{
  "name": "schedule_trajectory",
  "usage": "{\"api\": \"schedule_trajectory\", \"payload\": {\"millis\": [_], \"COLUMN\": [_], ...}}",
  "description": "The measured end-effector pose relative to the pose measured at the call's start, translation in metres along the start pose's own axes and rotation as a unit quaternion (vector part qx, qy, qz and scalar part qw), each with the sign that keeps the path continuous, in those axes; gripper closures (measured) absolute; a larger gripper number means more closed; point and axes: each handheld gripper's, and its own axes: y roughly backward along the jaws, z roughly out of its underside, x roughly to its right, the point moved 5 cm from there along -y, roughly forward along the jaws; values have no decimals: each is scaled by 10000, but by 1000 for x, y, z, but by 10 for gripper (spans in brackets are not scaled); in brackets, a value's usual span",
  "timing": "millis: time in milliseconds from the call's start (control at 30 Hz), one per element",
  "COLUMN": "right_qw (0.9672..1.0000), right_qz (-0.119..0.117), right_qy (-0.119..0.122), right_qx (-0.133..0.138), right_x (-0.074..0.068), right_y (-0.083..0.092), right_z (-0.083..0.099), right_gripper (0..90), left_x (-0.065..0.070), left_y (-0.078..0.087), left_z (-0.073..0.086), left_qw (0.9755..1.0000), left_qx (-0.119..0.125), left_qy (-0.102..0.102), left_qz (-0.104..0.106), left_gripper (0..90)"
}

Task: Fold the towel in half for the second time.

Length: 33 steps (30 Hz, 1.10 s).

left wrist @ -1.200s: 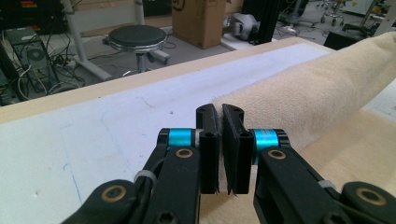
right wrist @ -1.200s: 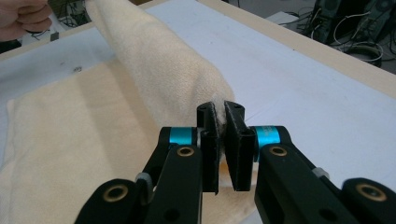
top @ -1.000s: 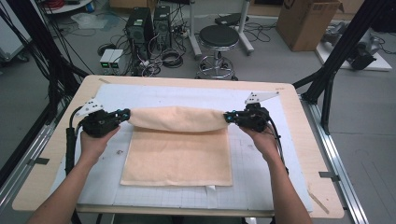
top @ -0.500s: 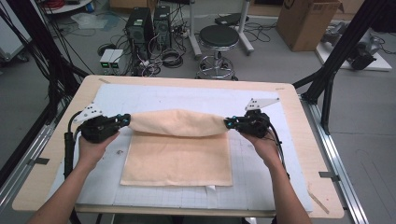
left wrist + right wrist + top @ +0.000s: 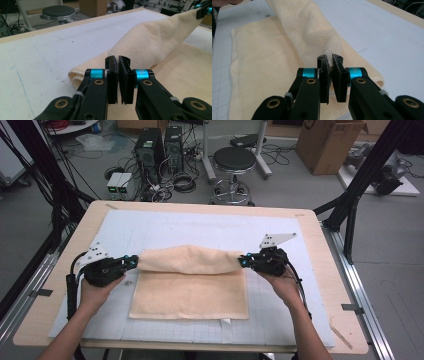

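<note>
The towel [image 5: 190, 270] is gripped at its far corners between the closed fingers of the left gripper [image 5: 134, 261] and right gripper [image 5: 242, 261], so its far half is drawn over the near half.

The desk [image 5: 320, 270] is overlooked from high; the towel [image 5: 190, 260] is shared close-up from opposite ends.

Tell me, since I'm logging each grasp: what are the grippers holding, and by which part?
Both hold the cream towel: the left gripper and right gripper each pinch one end of its lifted far edge.
</note>
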Motion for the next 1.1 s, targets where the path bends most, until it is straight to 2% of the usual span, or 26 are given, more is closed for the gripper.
{"api": "schedule_trajectory", "payload": {"millis": [67, 133, 200, 267, 433, 533, 633, 867, 1033, 1100], "right_qw": [10000, 10000, 10000, 10000, 10000, 9999, 9999, 10000, 10000, 10000], "right_qz": [10, -18, -40, -76, -77, -115, -97, -22, -12, -14], "right_qy": [79, 32, 3, -12, -8, -48, 19, -33, -51, -82], "right_qx": [-9, -37, -25, -28, 26, -48, -31, 56, -12, 1], "right_x": [-3, -4, -6, -8, -13, -16, -19, -27, -31, -32], "right_y": [0, 0, 1, 1, 2, 2, 1, -1, -3, -3], "right_z": [2, 6, 12, 16, 24, 30, 35, 53, 63, 65], "right_gripper": [852, 852, 852, 851, 850, 849, 848, 845, 843, 841], "left_x": [2, 5, 8, 11, 14, 17, 20, 23, 25, 27], "left_y": [2, 4, 5, 7, 9, 11, 13, 17, 20, 21], "left_z": [4, 8, 9, 10, 18, 23, 27, 38, 44, 46], "left_qw": [10000, 10000, 10000, 9999, 10000, 9999, 9998, 9995, 9993, 9990], "left_qx": [-12, -58, -25, 11, -47, -82, -114, -251, -292, -339], "left_qy": [-6, 10, -69, -16, -31, -82, -120, -141, -107, -182], "left_qz": [14, 59, 66, 110, 55, 72, 105, 154, 226, 242], "left_gripper": [854, 855, 854, 854, 855, 855, 854, 853, 853, 853]}}
